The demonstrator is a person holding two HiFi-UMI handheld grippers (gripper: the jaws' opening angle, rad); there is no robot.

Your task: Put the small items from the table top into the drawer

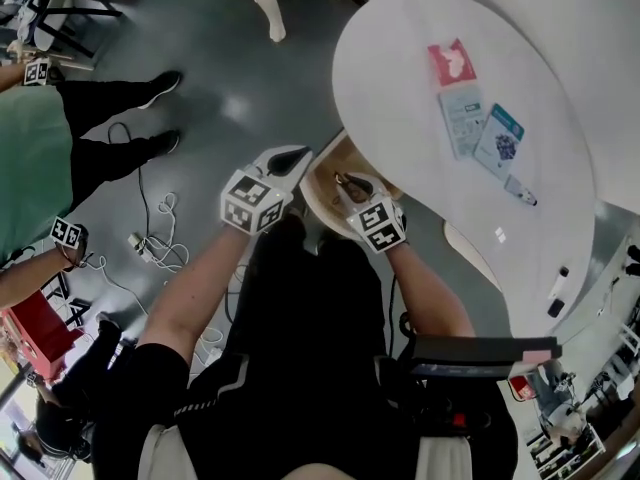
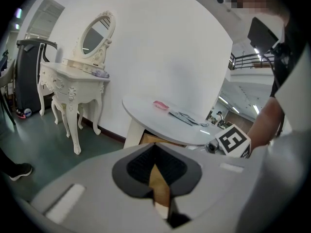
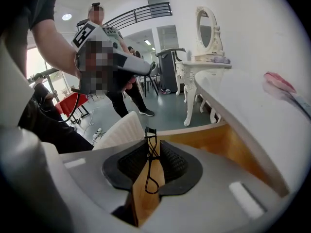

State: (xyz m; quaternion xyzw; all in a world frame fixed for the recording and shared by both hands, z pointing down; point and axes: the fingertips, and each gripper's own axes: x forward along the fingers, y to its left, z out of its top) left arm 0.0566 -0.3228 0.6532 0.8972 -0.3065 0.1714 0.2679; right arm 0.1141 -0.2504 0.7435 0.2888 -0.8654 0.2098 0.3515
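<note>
The drawer (image 1: pixel 322 196) stands pulled out from under the near left edge of the white table (image 1: pixel 420 28), its pale wood inside showing. Over it, the right hand-held gripper (image 3: pixel 149 160) pinches a black wire eyelash curler (image 3: pixel 150 147) between its dark pads, loop end toward the camera. The left hand-held gripper (image 2: pixel 155 147) sits just left of it, its jaw tips pressed together with nothing between them.

The head view shows what lies on the table: a pink packet (image 1: pixel 452 63) farthest away, then a white-blue card (image 1: pixel 462 118) and a teal card (image 1: pixel 499 138) side by side, and a slim pen-like item (image 1: pixel 520 190) nearer. The gripper views show these only as thin shapes at the table's edge. The right gripper view alone makes the curler's thin frame plain; in the head view it is a small dark mark.

An ornate white dressing table (image 2: pixel 73 84) with an oval mirror (image 2: pixel 97 33) stands far left against the wall. A standing person (image 1: pixel 60 138) and loose cables (image 1: pixel 150 248) occupy the grey floor to the left.
</note>
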